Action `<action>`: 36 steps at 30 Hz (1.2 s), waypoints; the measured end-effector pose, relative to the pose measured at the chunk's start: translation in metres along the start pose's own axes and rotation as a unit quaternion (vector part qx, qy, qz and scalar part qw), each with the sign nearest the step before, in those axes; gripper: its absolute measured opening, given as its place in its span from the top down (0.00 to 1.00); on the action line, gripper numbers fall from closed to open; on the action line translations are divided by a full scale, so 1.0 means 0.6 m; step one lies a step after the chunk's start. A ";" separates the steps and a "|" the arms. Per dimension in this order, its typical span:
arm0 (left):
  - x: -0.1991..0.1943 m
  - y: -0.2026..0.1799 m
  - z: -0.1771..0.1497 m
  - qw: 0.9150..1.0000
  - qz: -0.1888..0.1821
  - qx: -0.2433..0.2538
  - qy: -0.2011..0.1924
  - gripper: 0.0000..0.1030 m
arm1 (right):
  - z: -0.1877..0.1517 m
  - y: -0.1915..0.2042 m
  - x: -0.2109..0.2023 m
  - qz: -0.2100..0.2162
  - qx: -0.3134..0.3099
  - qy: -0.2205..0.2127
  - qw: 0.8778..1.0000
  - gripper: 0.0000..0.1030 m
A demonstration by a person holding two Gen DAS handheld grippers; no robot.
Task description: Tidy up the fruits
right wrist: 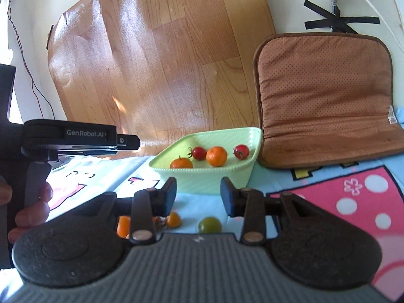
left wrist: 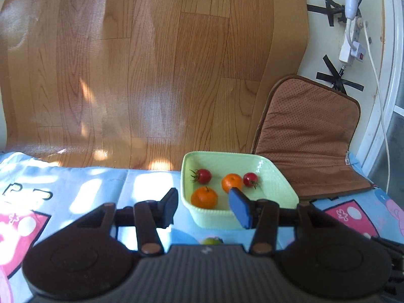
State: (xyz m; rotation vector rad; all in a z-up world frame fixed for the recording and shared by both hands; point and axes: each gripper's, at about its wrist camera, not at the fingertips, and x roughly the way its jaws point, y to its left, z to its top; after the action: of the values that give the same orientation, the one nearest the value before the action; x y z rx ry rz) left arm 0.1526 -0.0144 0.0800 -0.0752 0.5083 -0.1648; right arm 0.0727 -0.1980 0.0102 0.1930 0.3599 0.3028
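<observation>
Hovering with jaws parted and empty, left gripper (left wrist: 205,205) and right gripper (right wrist: 198,193) face the green bowl (right wrist: 214,179); next likely the green fruit (right wrist: 209,224) at 6 o'clock.

A pale green ribbed square ceramic bowl (right wrist: 214,179) ahead of the fingers holds two orange round tangerines (right wrist: 216,156) and two red cherry tomatoes (right wrist: 241,151). Below the fingers, a yellow-green round fruit (right wrist: 209,224) lies on light blue cartoon-printed cloth (right wrist: 341,202) with pink white-dotted patches.
</observation>
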 end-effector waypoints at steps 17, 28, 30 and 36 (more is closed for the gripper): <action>-0.128 0.013 -0.186 0.998 0.047 -0.003 0.035 0.55 | -0.103 0.051 -0.104 -0.041 0.022 0.015 0.999 0.56; -0.127 0.024 -0.210 0.998 0.060 -0.002 0.029 0.55 | -0.112 0.050 -0.108 -0.045 0.015 0.009 0.999 0.56; -0.127 0.023 -0.211 0.998 0.056 0.003 0.027 0.55 | -0.112 0.049 -0.108 -0.044 0.017 0.010 0.999 0.56; -0.138 0.013 -0.215 0.998 0.051 0.022 0.006 0.52 | -0.112 0.044 -0.109 -0.040 0.031 0.010 0.999 0.52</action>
State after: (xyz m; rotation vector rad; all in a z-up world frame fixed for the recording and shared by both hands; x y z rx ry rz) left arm 0.0191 0.0038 0.0061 -0.0058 0.5187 -0.0770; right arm -0.0177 -0.1859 -0.0248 0.2369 0.3953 0.2154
